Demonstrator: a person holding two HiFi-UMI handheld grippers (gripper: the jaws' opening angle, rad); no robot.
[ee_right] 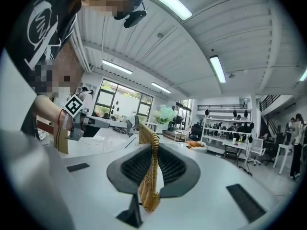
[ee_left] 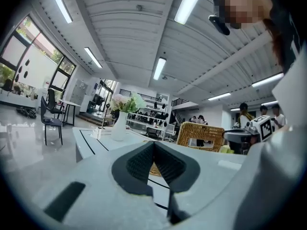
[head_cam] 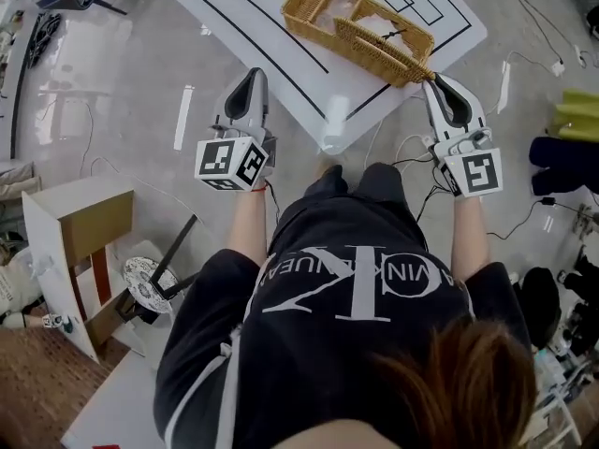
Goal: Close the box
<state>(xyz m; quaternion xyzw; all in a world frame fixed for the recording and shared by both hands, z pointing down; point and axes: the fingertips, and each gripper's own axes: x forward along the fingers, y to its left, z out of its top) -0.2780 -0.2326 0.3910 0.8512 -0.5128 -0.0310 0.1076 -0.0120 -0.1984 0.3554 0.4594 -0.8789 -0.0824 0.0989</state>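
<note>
A glossy grey floor carries one white table marked with black lines. One wicker box sits on it, open, with its single lid tilted up. There are two grippers. The right gripper is clamped on the lid's near corner. The left gripper is beside the table's edge, jaws pressed together and empty.

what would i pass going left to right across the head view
white cabinet with tan inside → left gripper → woven tan wicker box → right gripper → yellow-green object
</note>
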